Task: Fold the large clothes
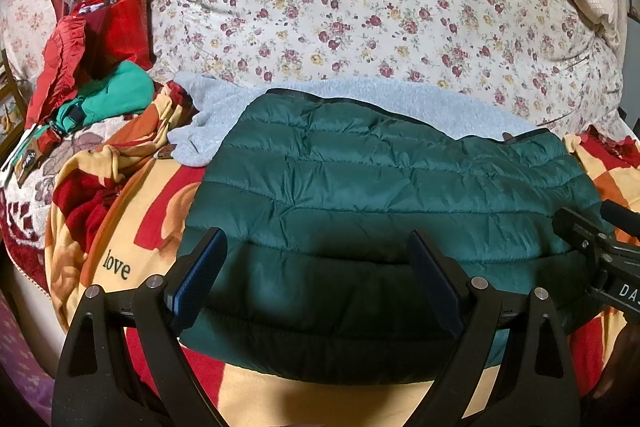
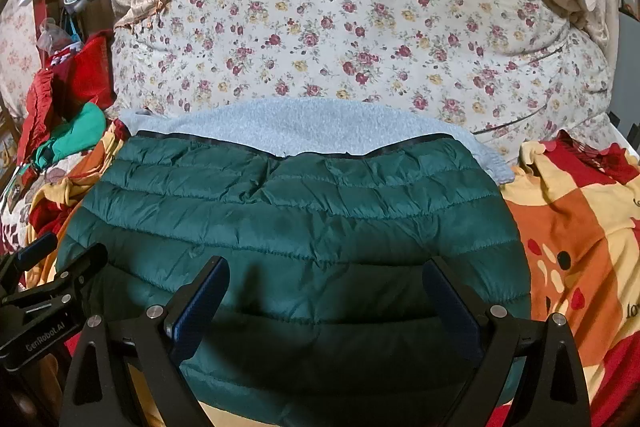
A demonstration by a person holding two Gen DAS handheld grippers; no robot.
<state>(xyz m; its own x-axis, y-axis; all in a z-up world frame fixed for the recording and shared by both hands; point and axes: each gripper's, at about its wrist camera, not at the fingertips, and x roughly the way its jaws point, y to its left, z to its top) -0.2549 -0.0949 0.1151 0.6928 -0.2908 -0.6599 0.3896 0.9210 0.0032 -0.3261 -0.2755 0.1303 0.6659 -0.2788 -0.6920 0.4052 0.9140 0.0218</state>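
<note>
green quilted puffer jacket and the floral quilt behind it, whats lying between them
A pale grey fleece garment lies between the green quilted puffer jacket and the floral quilt, partly under the jacket's far edge. Both wrist views show it.

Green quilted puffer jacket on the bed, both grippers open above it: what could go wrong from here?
1. The green quilted puffer jacket looks slick and puffy; it may slip from a pinch or spring open.
2. It overlaps the pale grey fleece garment, so a deep grab at the far edge could catch both.
</note>
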